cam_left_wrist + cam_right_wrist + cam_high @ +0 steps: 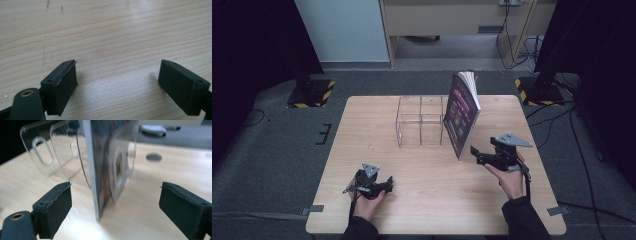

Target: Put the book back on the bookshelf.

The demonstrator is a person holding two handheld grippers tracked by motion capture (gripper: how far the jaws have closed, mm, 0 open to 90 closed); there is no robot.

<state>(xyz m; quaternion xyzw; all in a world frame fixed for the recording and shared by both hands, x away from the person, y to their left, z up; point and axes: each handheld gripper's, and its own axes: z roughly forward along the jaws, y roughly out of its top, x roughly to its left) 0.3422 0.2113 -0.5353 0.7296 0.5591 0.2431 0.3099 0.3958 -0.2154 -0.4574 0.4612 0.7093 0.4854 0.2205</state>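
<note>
A book with a dark purple cover (462, 112) stands upright on the wooden table (362, 120), leaning against the right side of a clear acrylic holder (419, 121). My right gripper (477, 154) is open just right of the book's lower near corner, jaws pointing at it. In the right gripper view the book's edge (96, 170) stands ahead between the wide-apart jaws, the clear holder (50, 152) behind and left of it. My left gripper (384, 187) rests low at the table's near left, open, with bare wood (117, 50) between its jaws.
The table's near edge lies just behind both hands. A round hole (153, 157) marks the tabletop beyond the book. Black stands with yellow-striped bases (312, 92) flank the far corners, and cables (582, 150) trail over the floor on the right.
</note>
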